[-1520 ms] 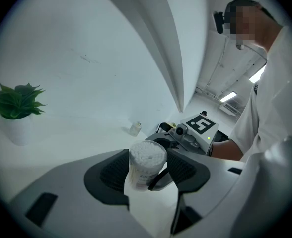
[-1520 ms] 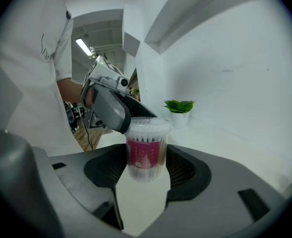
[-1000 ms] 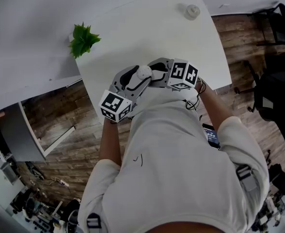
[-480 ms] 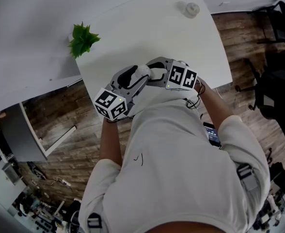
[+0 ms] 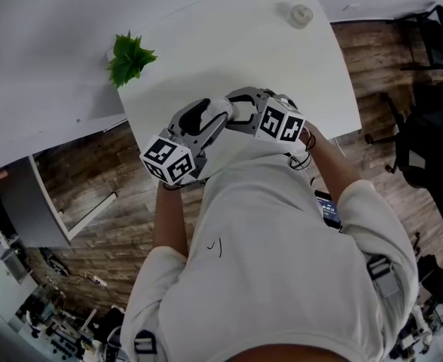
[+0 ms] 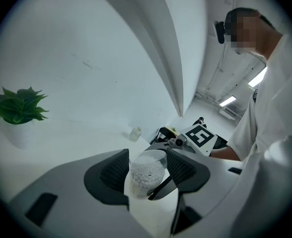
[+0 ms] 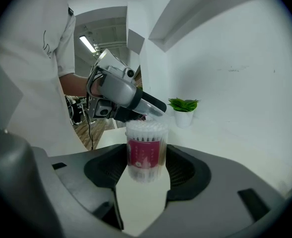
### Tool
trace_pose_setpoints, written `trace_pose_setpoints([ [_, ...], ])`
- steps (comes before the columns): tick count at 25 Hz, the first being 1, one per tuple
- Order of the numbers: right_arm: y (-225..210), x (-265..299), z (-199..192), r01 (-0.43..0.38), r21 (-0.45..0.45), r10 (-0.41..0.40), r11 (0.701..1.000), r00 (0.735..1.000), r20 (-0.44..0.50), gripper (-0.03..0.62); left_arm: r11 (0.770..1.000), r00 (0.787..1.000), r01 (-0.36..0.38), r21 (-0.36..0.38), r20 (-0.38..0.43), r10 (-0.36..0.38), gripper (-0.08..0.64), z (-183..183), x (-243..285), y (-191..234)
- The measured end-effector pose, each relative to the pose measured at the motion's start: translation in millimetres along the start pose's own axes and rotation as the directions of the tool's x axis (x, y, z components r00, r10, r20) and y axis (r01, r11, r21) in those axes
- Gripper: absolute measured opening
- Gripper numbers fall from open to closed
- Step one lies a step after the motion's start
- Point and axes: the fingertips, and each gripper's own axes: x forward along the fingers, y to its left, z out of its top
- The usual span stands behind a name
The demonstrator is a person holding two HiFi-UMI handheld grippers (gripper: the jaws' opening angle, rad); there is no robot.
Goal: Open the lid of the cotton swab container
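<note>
The right claw (image 7: 145, 158) gripped the cotton swab container (image 7: 146, 145) by its labelled body, near the counter (image 5: 267, 59) edge. The left claw (image 6: 148, 168) seemed closed on its lid (image 7: 146, 127). A jerky pull could have scattered swabs.

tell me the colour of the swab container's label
The swab container label is dark red; right gripper view shows it best.

Office-like room: white table (image 5: 229, 51), wood-plank floor (image 5: 108, 232), black swivel chairs (image 5: 432, 32), potted plant (image 5: 129, 59).
</note>
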Motion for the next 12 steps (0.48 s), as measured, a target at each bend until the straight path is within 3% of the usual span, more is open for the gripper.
trace_pose_setpoints([
  [12,4,-2,-3,-0.003,0.01,0.003,1.0,1.0,0.018,0.238,0.999,0.997,-0.031,-0.015,0.069,0.032,0.242,26,1,8],
])
